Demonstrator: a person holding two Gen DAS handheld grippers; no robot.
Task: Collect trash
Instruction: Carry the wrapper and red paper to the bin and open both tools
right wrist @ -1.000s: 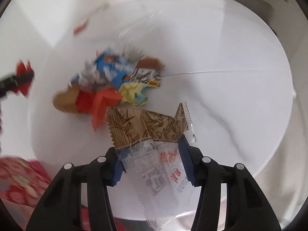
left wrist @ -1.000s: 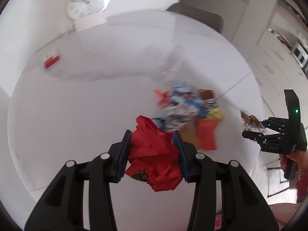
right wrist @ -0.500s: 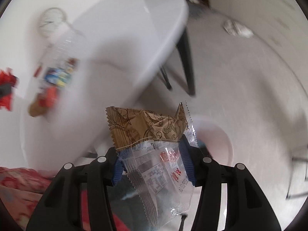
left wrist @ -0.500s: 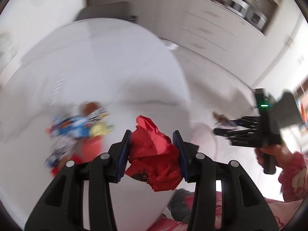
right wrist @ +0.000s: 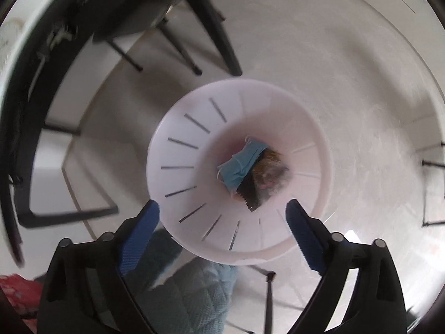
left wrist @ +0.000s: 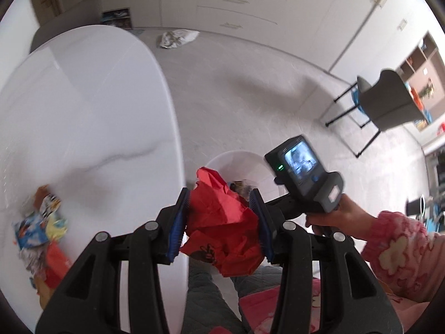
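Note:
My left gripper point(left wrist: 224, 218) is shut on a crumpled red wrapper point(left wrist: 222, 222), held past the table's edge above the white waste bin point(left wrist: 242, 160). My right gripper point(right wrist: 222, 217) hangs straight over that bin point(right wrist: 178, 167); its jaws are opening wide and nothing is between them. At the bin's bottom lie a blue face mask point(right wrist: 240, 164) and the brown and clear wrappers point(right wrist: 269, 178) beside it. A pile of leftover wrappers point(left wrist: 41, 231) sits on the white table point(left wrist: 83, 111) at the left of the left wrist view.
The right hand-held gripper body point(left wrist: 306, 172), a hand and a pink flowered sleeve point(left wrist: 397, 250) are to the right of my left gripper. Black table legs point(right wrist: 211, 27) stand beside the bin. A grey chair point(left wrist: 389, 103) and crumpled paper point(left wrist: 178, 37) are on the floor farther off.
Both grippers swung from over the table to over the bin on the floor. The right gripper opened and its brown and clear wrappers dropped into the bin. The left still grips the red wrapper.

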